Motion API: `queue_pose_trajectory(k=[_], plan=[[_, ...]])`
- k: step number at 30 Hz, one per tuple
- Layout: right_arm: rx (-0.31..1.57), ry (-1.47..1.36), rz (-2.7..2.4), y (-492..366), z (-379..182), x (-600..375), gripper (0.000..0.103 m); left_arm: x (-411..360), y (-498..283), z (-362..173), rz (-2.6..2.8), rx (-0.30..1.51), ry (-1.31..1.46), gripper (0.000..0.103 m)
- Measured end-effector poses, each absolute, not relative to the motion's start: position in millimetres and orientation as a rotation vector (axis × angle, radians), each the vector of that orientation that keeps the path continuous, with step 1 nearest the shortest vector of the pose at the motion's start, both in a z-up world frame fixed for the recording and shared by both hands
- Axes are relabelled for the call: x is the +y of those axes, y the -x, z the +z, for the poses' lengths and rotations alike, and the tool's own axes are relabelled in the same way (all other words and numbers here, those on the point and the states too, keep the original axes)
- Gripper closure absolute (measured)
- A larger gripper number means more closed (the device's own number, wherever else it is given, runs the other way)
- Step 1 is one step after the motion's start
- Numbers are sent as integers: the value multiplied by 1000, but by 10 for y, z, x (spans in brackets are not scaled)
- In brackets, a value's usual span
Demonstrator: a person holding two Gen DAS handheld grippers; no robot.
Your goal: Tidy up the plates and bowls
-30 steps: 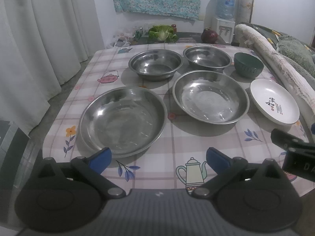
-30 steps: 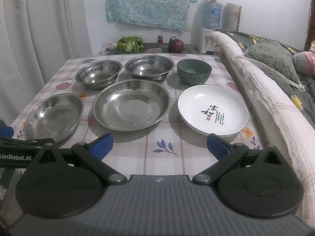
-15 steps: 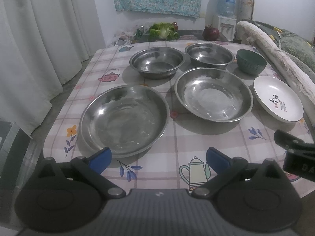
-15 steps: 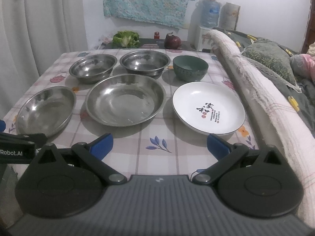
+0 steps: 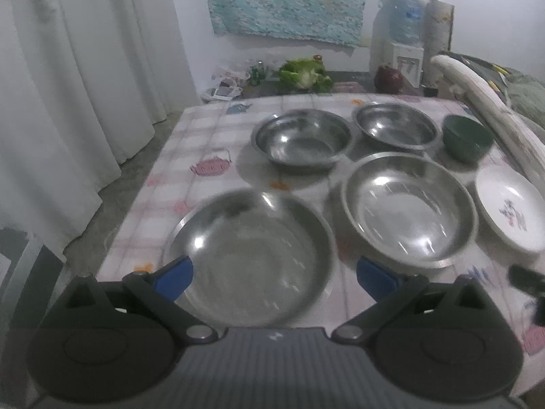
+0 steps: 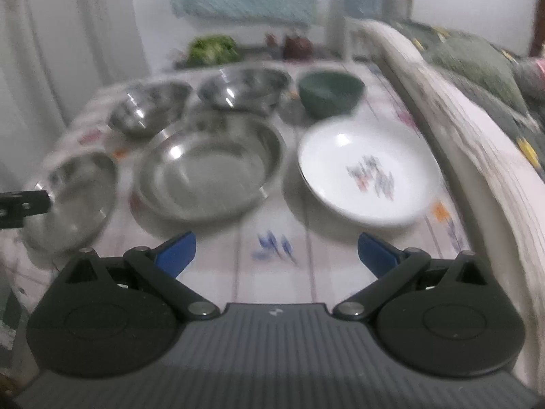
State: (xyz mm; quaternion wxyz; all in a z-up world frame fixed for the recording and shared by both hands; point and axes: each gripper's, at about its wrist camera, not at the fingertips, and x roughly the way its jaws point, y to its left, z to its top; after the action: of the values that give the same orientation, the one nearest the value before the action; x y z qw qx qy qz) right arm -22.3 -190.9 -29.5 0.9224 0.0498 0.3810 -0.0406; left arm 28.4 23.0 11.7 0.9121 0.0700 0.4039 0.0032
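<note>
Two wide steel plates lie at the front of the table: the left steel plate [image 5: 250, 259] [image 6: 73, 201] and the middle steel plate [image 5: 408, 211] [image 6: 209, 170]. Behind them stand two steel bowls [image 5: 303, 141] [image 5: 396, 126] and a green bowl [image 5: 468, 138] [image 6: 330, 93]. A white plate [image 5: 511, 213] [image 6: 369, 172] with a small print lies at the right. My left gripper [image 5: 274, 274] is open, its blue fingertips straddling the left steel plate's near rim. My right gripper [image 6: 276, 250] is open above the cloth, short of the white plate. Both views are motion-blurred.
The table [image 5: 204, 170] carries a checked cloth with teapot prints. A white curtain [image 5: 85, 85] hangs at the left. A padded bed edge [image 6: 460, 143] runs along the table's right side. Cabbage [image 5: 305, 75] and a water dispenser [image 5: 398, 34] stand at the back.
Both grippers have moved forward over the table; the dishes appear larger and closer. The left gripper now sits over the left steel plate's near rim. Nothing has been grasped.
</note>
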Motion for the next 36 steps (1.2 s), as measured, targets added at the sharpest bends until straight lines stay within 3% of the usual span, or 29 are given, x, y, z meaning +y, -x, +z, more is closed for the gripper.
queue_pose_trajectory(k=[6,15,20,25,27,30,31,33,36], plan=[[653,-161,92,-277,-15,-1877,1,448,-777,243,5,763,-139,0],[619,-260,227,-1425,-43,-1590,2,525,-1604,148,-91,721,-186,0],[656,-288,227,-1930,-254,-1481,10,605,-2136,-109,-116,772,-142,4],[727,-303,222,-2267,-568,-1424,30,548,-2597,-408,-111,854,-186,15],[748,-301,225,-2358,-655,-1401,37,530,-2728,-518,-120,895,-182,28],[778,-293,230,-2482,-753,-1372,50,520,-2832,-618,-130,937,-169,40],[788,-293,232,-2524,-789,-1363,53,515,-2866,-649,-128,948,-167,43],[797,-292,240,-2576,-823,-1359,56,524,-2913,-695,-118,969,-167,59],[810,-292,253,-2659,-864,-1350,64,554,-2973,-753,-96,1014,-165,70]])
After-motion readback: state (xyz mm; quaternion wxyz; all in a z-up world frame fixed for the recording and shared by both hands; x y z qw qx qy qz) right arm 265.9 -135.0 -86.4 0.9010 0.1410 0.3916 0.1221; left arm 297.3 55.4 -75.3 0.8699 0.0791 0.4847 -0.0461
